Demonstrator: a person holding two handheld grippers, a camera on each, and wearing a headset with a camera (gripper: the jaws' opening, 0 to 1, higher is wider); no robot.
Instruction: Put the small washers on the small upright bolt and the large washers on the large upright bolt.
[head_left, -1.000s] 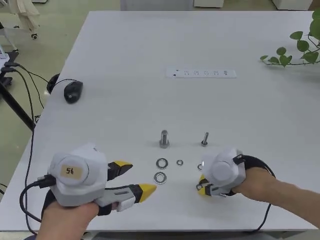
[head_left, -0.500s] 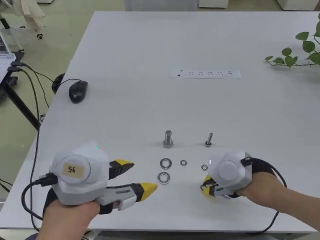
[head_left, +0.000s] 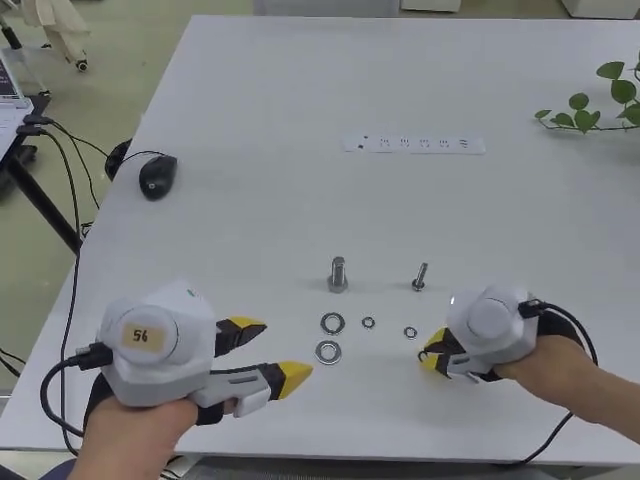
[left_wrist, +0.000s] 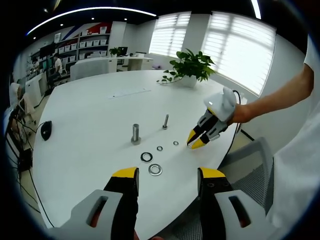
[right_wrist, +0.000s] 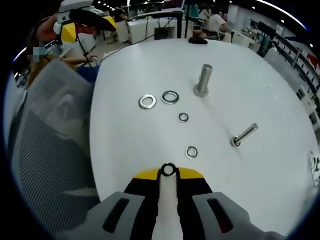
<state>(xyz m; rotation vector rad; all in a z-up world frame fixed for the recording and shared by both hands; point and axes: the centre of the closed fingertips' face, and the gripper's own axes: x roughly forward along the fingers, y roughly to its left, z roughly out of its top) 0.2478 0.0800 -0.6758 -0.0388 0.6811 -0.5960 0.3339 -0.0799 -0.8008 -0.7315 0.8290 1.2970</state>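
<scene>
The large bolt (head_left: 338, 274) and the small bolt (head_left: 420, 277) stand upright on the white table (head_left: 300, 200). Two large washers (head_left: 332, 323) (head_left: 327, 351) lie in front of the large bolt. Two small washers (head_left: 368, 323) (head_left: 410, 332) lie flat between the bolts and my right gripper (head_left: 432, 355). In the right gripper view that gripper (right_wrist: 169, 175) is shut, with a small washer (right_wrist: 169, 170) pinched at its yellow tips. My left gripper (head_left: 285, 348) stands open left of the large washers, its jaws apart with nothing between them (left_wrist: 168, 175).
A power strip (head_left: 414, 144) lies at mid-table beyond the bolts. A black mouse (head_left: 158, 176) with its cable sits near the left edge. Plant leaves (head_left: 600, 100) reach in at the far right. The table's front edge runs just under both grippers.
My right gripper has moved slightly right and away from the loose washers, so the nearer small washer now lies fully uncovered. The left gripper has stayed in place.
</scene>
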